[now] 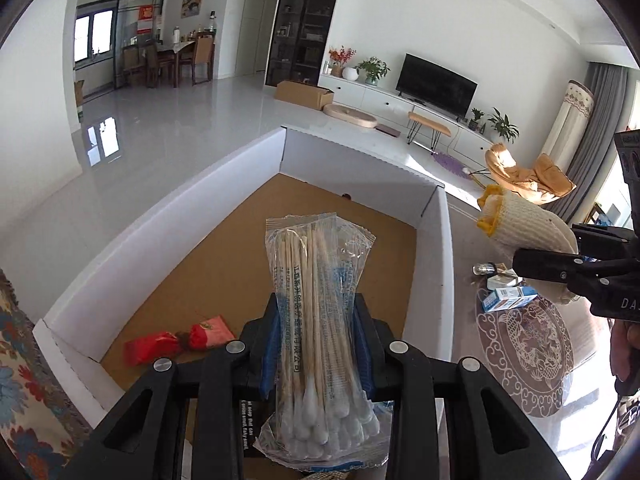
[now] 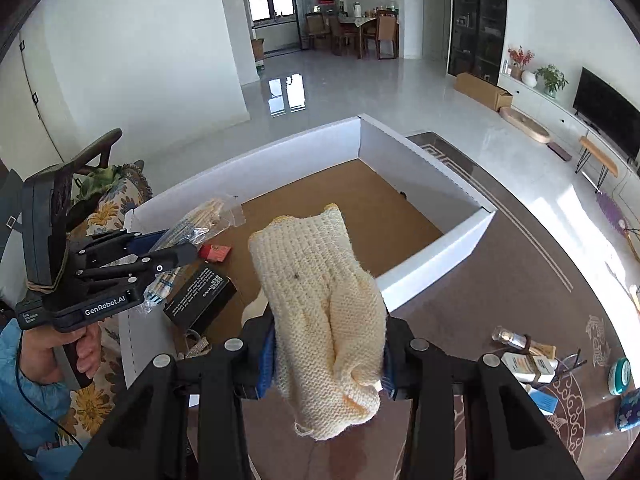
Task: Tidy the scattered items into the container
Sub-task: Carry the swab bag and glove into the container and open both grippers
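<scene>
My left gripper point(image 1: 316, 344) is shut on a clear packet of cotton swabs point(image 1: 318, 320) and holds it above the open white cardboard box point(image 1: 160, 216). The left gripper point(image 2: 176, 250) and the packet point(image 2: 204, 216) also show in the right wrist view. My right gripper point(image 2: 328, 356) is shut on a cream knitted glove point(image 2: 320, 304), held over the box's near right wall point(image 2: 436, 264). The glove point(image 1: 520, 224) and right gripper point(image 1: 560, 268) show at the right of the left wrist view. Inside the box lie a red packet point(image 1: 176, 340) and a black carton point(image 2: 200, 296).
On the brown patterned table point(image 2: 500, 280) to the right of the box lie a small bottle point(image 2: 516, 338), white and blue cartons point(image 2: 528, 366), a teal round tin point(image 2: 618, 376) and a blue pouch point(image 2: 628, 410). A floral cushioned chair point(image 2: 116, 204) stands left of the box.
</scene>
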Demonstrator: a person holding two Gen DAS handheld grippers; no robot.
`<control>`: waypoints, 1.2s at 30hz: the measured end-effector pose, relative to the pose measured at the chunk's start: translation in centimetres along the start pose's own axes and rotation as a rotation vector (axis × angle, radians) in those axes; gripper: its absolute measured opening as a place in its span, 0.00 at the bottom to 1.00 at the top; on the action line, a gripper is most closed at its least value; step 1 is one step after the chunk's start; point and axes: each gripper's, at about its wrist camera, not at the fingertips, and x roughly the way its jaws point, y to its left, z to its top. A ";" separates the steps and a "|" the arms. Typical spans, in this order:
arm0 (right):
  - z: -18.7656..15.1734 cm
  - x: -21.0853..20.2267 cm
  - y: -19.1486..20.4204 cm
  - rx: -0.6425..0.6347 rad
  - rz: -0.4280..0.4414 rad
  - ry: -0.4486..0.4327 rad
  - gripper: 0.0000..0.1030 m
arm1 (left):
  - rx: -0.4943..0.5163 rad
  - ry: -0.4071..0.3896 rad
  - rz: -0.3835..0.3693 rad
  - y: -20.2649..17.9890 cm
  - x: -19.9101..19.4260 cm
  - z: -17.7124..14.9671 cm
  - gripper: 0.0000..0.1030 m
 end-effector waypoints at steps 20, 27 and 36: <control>-0.7 14.0 5.3 -0.119 -0.123 0.194 1.00 | 0.054 0.207 0.144 2.6 6.6 -1.9 0.79; -2.8 14.7 5.2 -0.250 -0.191 0.223 1.00 | 0.205 0.207 0.236 0.6 6.5 -2.6 0.84; -3.7 14.2 5.8 -0.333 -0.196 0.243 1.00 | 0.197 0.212 0.227 1.2 5.4 -3.3 0.84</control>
